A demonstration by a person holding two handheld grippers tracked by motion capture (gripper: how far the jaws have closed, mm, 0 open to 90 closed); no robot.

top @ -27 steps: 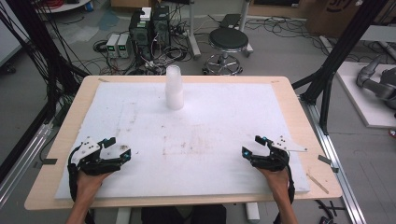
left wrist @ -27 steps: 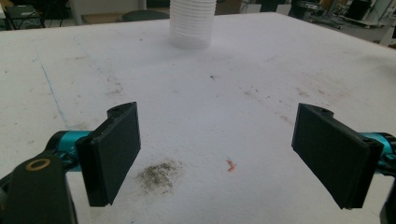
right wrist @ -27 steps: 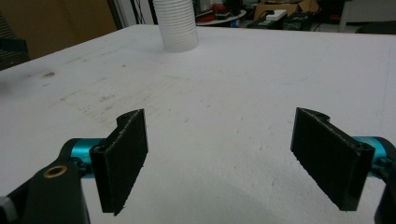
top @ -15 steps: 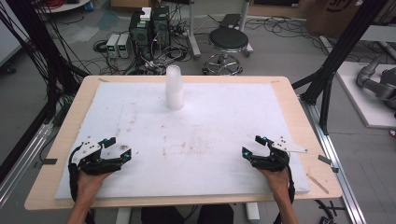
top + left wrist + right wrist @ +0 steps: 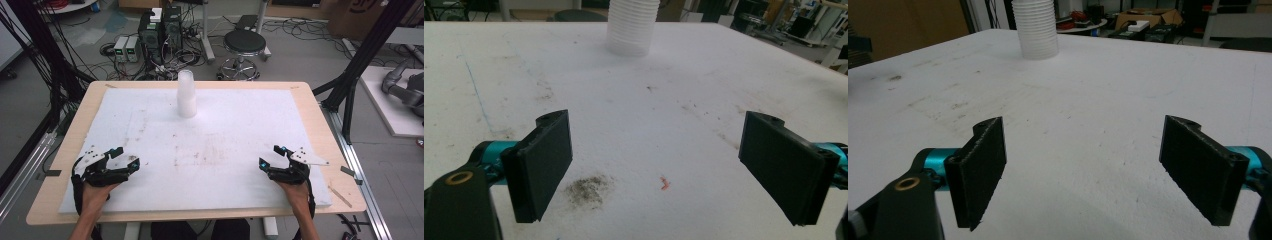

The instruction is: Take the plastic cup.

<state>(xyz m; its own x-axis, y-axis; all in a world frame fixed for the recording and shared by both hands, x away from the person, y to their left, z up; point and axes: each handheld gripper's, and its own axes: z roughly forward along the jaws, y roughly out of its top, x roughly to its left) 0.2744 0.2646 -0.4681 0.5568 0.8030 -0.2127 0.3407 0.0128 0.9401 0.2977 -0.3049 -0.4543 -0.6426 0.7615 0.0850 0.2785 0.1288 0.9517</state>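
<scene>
High view: left tongs (image 5: 121,159) and right tongs (image 5: 270,157) gape wide, empty, well apart from the cup stack (image 5: 186,94).

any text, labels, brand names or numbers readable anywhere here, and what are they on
None can be read.
Cardboard box on the floor, top right of the high view: dark printed marks, cut off by the frame and too blurred to read.
Stack of white cups, white table cover, left gripper, right gripper: no print visible.
Grey units on the floor: too small to tell.

Upright white cup stack (image 5: 186,94), far table edge
</scene>
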